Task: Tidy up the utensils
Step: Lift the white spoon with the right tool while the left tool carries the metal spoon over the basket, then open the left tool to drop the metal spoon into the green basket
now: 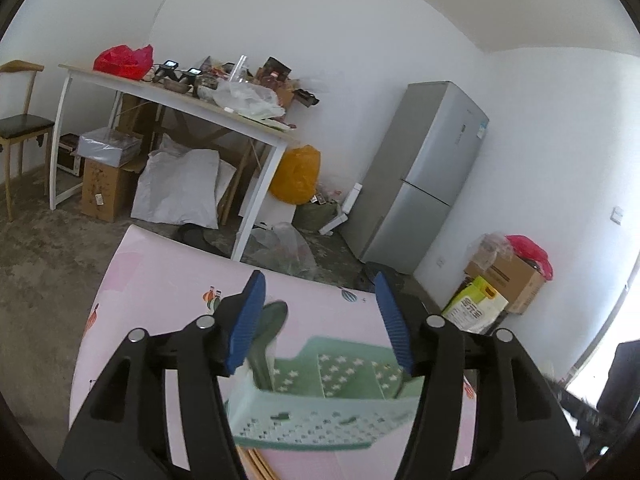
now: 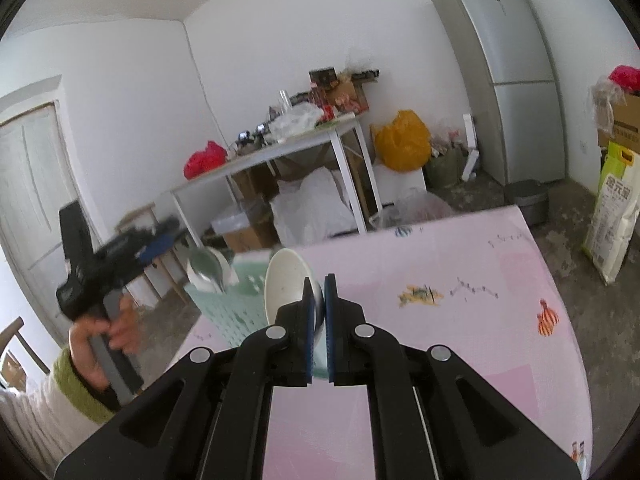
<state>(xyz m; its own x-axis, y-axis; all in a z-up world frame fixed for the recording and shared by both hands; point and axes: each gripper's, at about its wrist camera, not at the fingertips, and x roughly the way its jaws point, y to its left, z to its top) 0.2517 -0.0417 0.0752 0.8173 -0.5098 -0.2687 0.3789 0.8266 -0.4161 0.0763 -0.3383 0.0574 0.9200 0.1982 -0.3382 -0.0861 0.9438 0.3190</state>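
Counter: pink patterned cloth covers it; a mint-green perforated basket sits on it near the person's edge.
Room: white walls, rough grey floor; beyond the basket a white-legged cluttered side table, with a grey fridge right of it and an orange bag between them.
Left tongs: released, blue pads wide apart above the basket; a grey-green spoon stands in the basket's left compartment, beside the left pad.
Right tongs: clenched on a white spoon, its bowl raised just right of the basket.
Right view only: a hand with a green cuff holding the left tongs, and a door at far left.
Left view only: a chair left of the side table.
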